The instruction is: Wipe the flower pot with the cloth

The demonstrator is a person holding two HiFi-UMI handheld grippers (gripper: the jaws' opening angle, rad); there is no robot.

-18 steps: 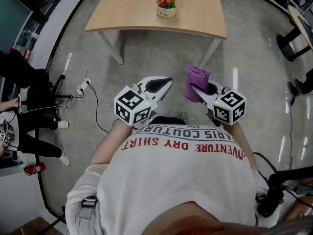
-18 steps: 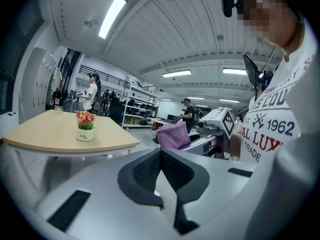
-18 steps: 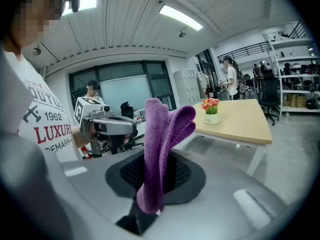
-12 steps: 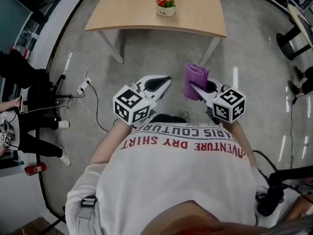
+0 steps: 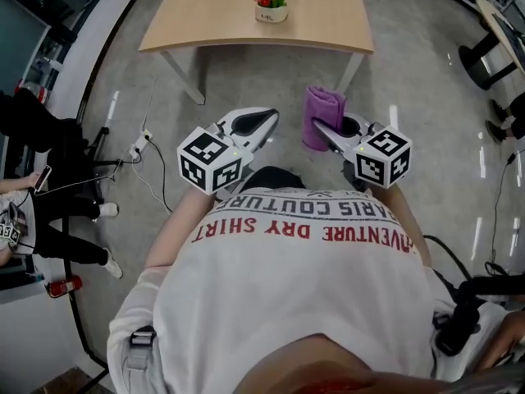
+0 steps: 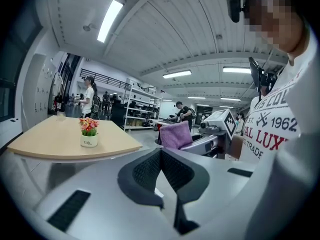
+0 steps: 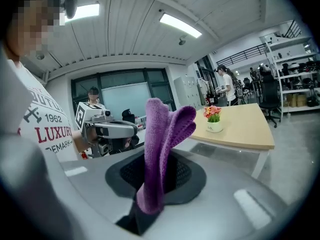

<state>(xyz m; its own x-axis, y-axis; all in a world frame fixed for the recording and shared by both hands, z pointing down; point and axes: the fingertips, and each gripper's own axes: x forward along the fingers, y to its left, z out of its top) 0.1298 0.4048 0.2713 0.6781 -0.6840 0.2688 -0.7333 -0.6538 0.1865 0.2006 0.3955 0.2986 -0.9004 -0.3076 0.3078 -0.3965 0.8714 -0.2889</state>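
Observation:
A small white flower pot (image 5: 270, 12) with red and yellow flowers stands on a light wooden table (image 5: 213, 15) far ahead of me. It also shows in the left gripper view as the pot (image 6: 89, 141) and in the right gripper view as the pot (image 7: 215, 126). My right gripper (image 5: 317, 126) is shut on a folded purple cloth (image 5: 324, 117), which stands up from between its jaws as the cloth (image 7: 162, 144). My left gripper (image 5: 272, 116) is shut with nothing in it; its pads (image 6: 150, 169) meet. Both are held in front of my chest, well short of the table.
A power strip with cables (image 5: 139, 146) lies on the grey floor at the left, near seated people (image 5: 41, 138). The table's legs (image 5: 184, 76) stand between me and the pot. Chair bases (image 5: 484, 64) are at the right, and shelving (image 6: 140, 109) stands behind the table.
Both grippers have shifted a little up the picture, towards the table. The purple cloth stays held in the right one and the left stays shut.

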